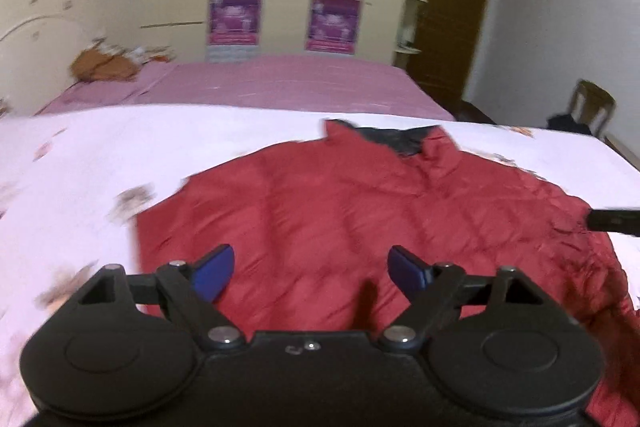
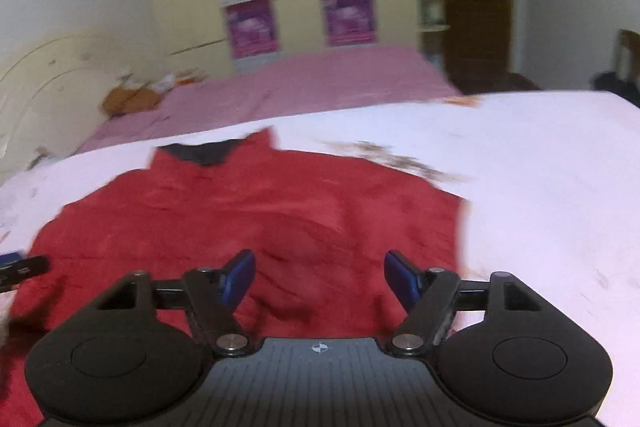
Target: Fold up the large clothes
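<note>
Now, looking along our left gripper (image 1: 310, 267), we see its two blue-tipped fingers (image 1: 212, 271) spread wide apart with nothing between them, held above a red padded jacket (image 1: 340, 211) that lies flat just ahead of and below the fingertips. The jacket's collar (image 1: 396, 139), showing a dark lining, points away from us at the far end, slightly to the right of the gripper's centre line. Under the jacket is a white printed sheet (image 1: 80, 163) spreading out to the left of the gripper and beyond the collar. Far to the right of the fingers, a black piece of our right gripper (image 1: 614, 221) pokes in over the jacket's edge. Past the sheet we see a pink bed (image 1: 280, 79), a brown heap (image 1: 102, 67) at its far left corner, a cream wardrobe with purple posters (image 1: 236, 15), and a wooden chair (image 1: 592, 107) off to the far right. Looking along our right gripper (image 2: 320, 275), its blue fingers (image 2: 240, 279) likewise stand wide apart and empty, hovering over the near part of the same jacket (image 2: 248, 219), which fills the space ahead and to the left of the fingertips. The collar (image 2: 212, 151) lies ahead and to the left, while the white sheet (image 2: 540, 187) stretches off to the right. At the far left edge, part of the left gripper (image 2: 22, 267) shows over the jacket's side. The view is blurred.
</note>
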Motion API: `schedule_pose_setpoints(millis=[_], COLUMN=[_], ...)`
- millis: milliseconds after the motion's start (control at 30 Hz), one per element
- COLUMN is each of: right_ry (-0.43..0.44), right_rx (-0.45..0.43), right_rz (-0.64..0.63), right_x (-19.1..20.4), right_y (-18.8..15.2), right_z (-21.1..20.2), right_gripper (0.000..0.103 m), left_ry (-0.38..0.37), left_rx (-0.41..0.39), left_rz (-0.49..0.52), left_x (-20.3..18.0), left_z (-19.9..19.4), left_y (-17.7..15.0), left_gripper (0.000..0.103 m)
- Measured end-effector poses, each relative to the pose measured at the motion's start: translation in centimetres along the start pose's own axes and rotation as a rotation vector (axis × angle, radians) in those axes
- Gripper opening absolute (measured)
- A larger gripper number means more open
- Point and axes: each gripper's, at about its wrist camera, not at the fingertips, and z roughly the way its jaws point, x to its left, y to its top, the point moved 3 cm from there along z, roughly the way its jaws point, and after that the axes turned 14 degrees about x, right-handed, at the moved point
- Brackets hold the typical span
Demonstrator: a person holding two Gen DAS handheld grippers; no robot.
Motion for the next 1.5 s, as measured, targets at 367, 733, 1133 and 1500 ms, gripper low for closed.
schedule_pose_setpoints(millis=[367, 733, 1133, 1500], right_ry=[-0.012, -0.084, -0.117, -0.109], right_rx=[0.052, 0.000, 0.073, 0.123], right_rz=[-0.209, -0.097, -0.172, -0.160], right_x=[5.4, 1.4, 3.0, 2.4], right_y=[1.2, 1.1, -3.7, -4.8], right_z=[9.3, 7.1, 7.8, 5.6], right_gripper=[0.046, 0.046, 0.046, 0.046], left_ry=[0.052, -0.020, 0.034, 0.029], left_rx=[0.089, 0.028, 0.120, 0.119], left_rz=[0.043, 0.029, 0.104, 0.074], left_x=[-0.4, 0.6, -0.9, 1.2], left_z=[5.8, 1.3, 2.7, 0.0], left_y=[2.1, 0.3, -3.4, -5.8], left_gripper=[0.083, 0.083, 0.090, 0.084])
